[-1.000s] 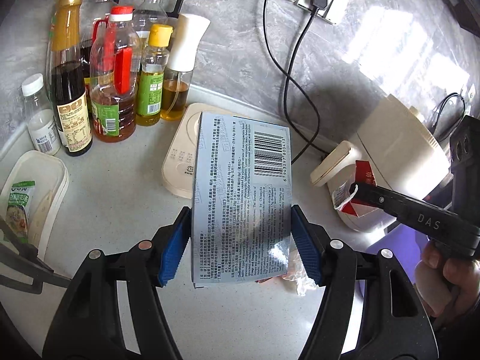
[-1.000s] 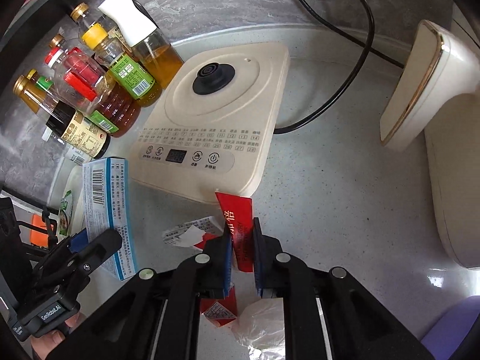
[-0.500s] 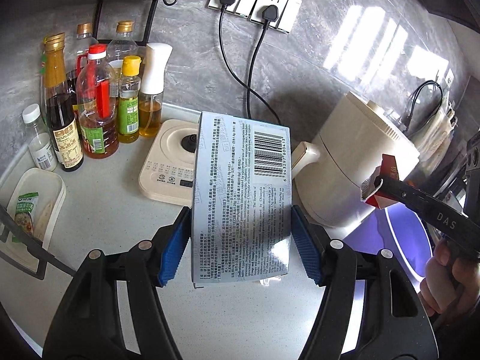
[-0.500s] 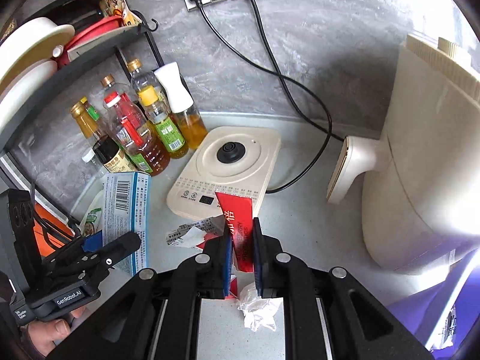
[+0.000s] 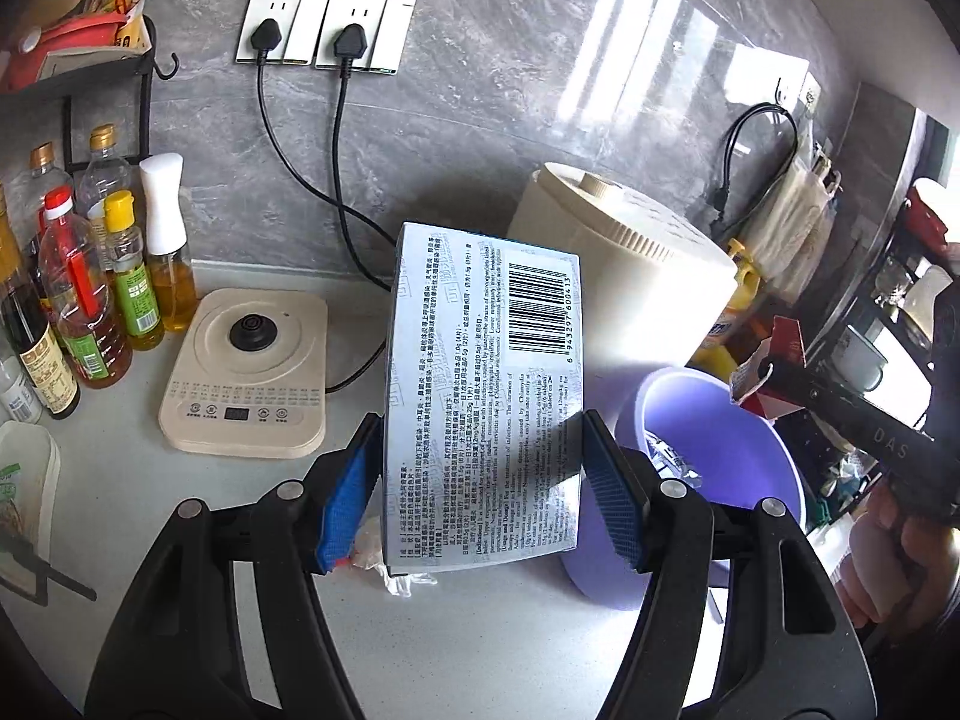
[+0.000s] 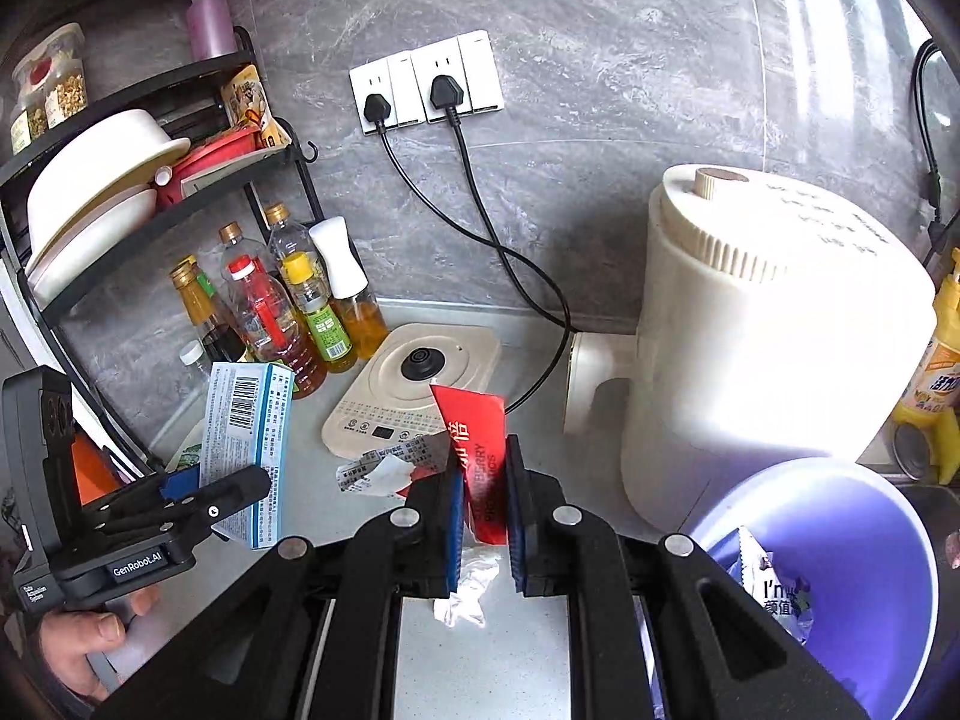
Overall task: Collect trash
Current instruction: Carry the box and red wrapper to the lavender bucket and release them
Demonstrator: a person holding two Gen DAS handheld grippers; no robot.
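My left gripper point(image 5: 480, 492) is shut on a pale blue cardboard box point(image 5: 486, 384) with a barcode, held upright above the counter; it also shows in the right wrist view point(image 6: 246, 450). My right gripper point(image 6: 485, 498) is shut on a red wrapper point(image 6: 480, 450), raised above the counter; the wrapper also shows in the left wrist view point(image 5: 780, 354). A purple bin point(image 6: 888, 540) with wrappers inside stands at the lower right, and in the left wrist view point(image 5: 738, 408) it is just right of the box. A crumpled white plastic scrap point(image 6: 468, 594) and torn paper point(image 6: 384, 468) lie on the counter.
A cream appliance point(image 6: 768, 324) stands behind the bin. A cream induction base point(image 5: 246, 372) sits mid-counter, with oil and sauce bottles point(image 5: 90, 300) to its left. Two black cords point(image 6: 480, 228) run from wall sockets. A black rack point(image 6: 120, 180) holds bowls. A white tray point(image 5: 24, 480) lies far left.
Both grippers have risen and pulled back from the counter, each still holding its item. The purple bin has come into view at the right.
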